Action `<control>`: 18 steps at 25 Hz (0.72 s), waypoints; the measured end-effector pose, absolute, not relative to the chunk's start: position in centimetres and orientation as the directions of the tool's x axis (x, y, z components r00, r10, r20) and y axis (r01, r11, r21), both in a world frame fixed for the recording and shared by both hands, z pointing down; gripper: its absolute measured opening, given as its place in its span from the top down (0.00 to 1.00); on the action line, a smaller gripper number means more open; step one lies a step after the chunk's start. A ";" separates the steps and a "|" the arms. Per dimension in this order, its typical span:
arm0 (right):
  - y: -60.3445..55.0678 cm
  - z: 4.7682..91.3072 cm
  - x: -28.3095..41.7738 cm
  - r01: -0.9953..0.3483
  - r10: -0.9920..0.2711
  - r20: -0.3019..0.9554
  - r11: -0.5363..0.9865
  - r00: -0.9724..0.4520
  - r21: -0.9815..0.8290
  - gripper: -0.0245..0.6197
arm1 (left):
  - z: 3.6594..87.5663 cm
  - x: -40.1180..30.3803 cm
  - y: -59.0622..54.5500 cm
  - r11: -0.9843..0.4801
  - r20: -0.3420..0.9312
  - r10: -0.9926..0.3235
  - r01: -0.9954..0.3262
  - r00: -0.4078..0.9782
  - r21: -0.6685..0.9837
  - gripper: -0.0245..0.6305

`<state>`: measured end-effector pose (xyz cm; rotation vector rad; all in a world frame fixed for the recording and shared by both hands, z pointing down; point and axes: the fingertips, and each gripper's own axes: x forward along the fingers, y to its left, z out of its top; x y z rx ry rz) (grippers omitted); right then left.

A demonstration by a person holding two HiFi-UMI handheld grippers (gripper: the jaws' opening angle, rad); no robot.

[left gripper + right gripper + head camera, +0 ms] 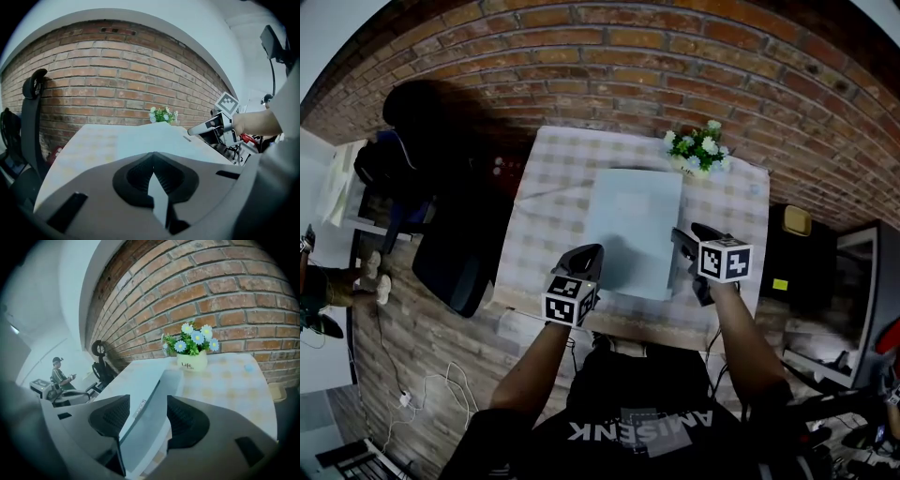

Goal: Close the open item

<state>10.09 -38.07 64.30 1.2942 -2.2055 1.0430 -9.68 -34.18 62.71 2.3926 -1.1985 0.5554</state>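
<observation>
A flat pale blue-grey case (633, 230) lies in the middle of the checked table (553, 187). In the right gripper view its lid (136, 380) sits over the base with a thin dark seam along the side. My right gripper (689, 239) is at the case's right edge, near its front corner. Its jaws (143, 416) stand open with that edge between them, and the pads do not press on it. My left gripper (586, 251) hovers over the front left part of the case (140, 138). Its fingers (152, 154) meet at the tip with nothing between them.
A small pot of blue and white flowers (698, 150) stands at the table's far right, by the brick wall (609, 66). A black chair (459, 253) is left of the table. Dark equipment (806, 272) stands on the right. A person (60, 373) is far off.
</observation>
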 end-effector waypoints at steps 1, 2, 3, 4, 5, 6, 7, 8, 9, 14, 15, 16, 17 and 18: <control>-38.0 65.0 10.0 -0.861 -0.571 0.646 0.296 -0.507 -0.414 0.56 | 63.1 -9.7 -34.2 -0.549 0.525 -0.651 -0.818 0.548 0.173 0.94; -38.1 65.6 10.0 -0.861 -0.563 0.654 0.292 -0.506 -0.416 0.56 | 63.6 -9.8 -34.4 -0.547 0.533 -0.649 -0.820 0.543 0.169 0.94; -38.2 66.2 10.1 -0.862 -0.556 0.660 0.289 -0.505 -0.415 0.56 | 64.1 -9.9 -34.5 -0.545 0.541 -0.646 -0.822 0.538 0.166 0.94; -38.2 66.7 10.1 -0.864 -0.550 0.667 0.287 -0.503 -0.415 0.56 | 64.6 -10.0 -34.6 -0.545 0.550 -0.643 -0.823 0.533 0.161 0.94; -38.2 67.3 10.2 -0.865 -0.544 0.673 0.284 -0.501 -0.414 0.56 | 65.1 -10.0 -34.5 -0.547 0.561 -0.636 -0.822 0.530 0.156 0.94; -38.2 67.7 10.2 -0.866 -0.537 0.680 0.283 -0.499 -0.412 0.56 | 65.5 -10.0 -34.5 -0.549 0.573 -0.629 -0.822 0.526 0.151 0.94; -38.2 68.2 10.3 -0.867 -0.530 0.686 0.281 -0.498 -0.412 0.56 | 65.9 -10.2 -34.5 -0.549 0.584 -0.623 -0.823 0.520 0.148 0.94; -38.2 68.6 10.4 -0.867 -0.525 0.690 0.279 -0.498 -0.413 0.56 | 66.3 -10.3 -34.5 -0.543 0.594 -0.620 -0.827 0.513 0.147 0.94; -38.2 69.0 10.5 -0.867 -0.522 0.693 0.276 -0.498 -0.415 0.56 | 66.7 -10.5 -34.5 -0.536 0.602 -0.619 -0.831 0.505 0.147 0.94; -37.9 70.6 10.9 -0.862 -0.507 0.699 0.261 -0.505 -0.434 0.56 | 68.3 -11.0 -34.4 -0.525 0.635 -0.602 -0.839 0.483 0.141 0.94; -37.8 70.8 10.9 -0.862 -0.504 0.700 0.261 -0.506 -0.435 0.56 | 68.5 -11.1 -34.5 -0.522 0.641 -0.600 -0.841 0.478 0.138 0.94; -37.9 71.0 11.0 -0.862 -0.501 0.703 0.260 -0.505 -0.434 0.56 | 68.8 -11.1 -34.6 -0.520 0.647 -0.599 -0.844 0.472 0.134 0.94; -37.9 71.3 11.1 -0.864 -0.497 0.707 0.257 -0.502 -0.433 0.56 | 69.0 -11.2 -34.7 -0.518 0.656 -0.596 -0.846 0.464 0.128 0.94; -37.9 71.6 11.2 -0.866 -0.494 0.713 0.251 -0.498 -0.432 0.56 | 69.1 -11.3 -34.7 -0.516 0.666 -0.592 -0.848 0.454 0.120 0.94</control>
